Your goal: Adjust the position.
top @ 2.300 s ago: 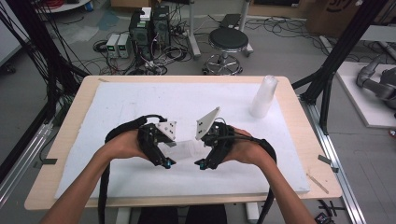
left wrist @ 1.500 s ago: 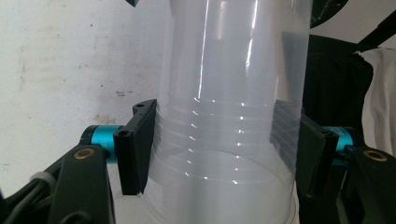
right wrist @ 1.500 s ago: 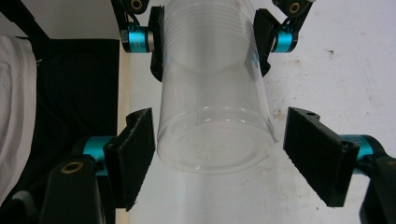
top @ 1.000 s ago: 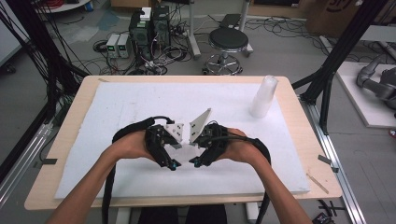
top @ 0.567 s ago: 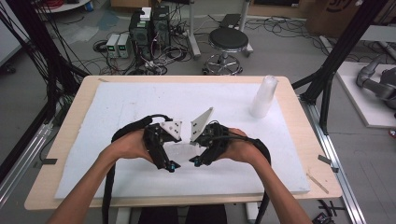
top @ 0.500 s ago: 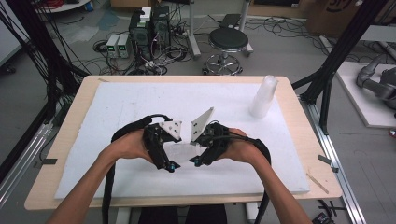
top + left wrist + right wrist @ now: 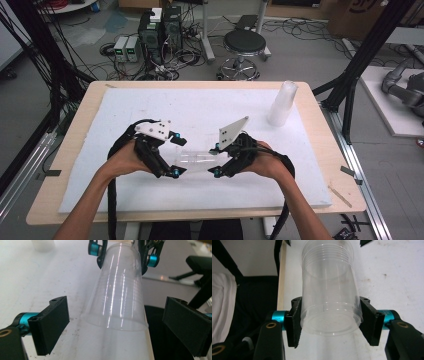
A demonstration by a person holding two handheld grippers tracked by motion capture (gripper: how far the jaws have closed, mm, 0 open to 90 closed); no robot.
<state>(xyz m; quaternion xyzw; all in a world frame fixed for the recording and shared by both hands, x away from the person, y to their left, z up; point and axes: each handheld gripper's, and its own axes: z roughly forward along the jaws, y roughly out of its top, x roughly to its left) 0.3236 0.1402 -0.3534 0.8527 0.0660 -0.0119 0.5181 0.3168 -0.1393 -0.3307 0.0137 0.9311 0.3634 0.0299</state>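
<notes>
Right now the right tongs clamp the closed base end of a clear plastic cup stack, held lying sideways over the white worktop between the two hands, long axis running from one tongs to the other. Left tongs gape wide, jaws either side of the stack's open rim end and not touching it, so the left is nearest that end. A second cup stack stands upright, well apart, far right.

Clear cup faint, perhaps nested; forearms cropped below
</notes>
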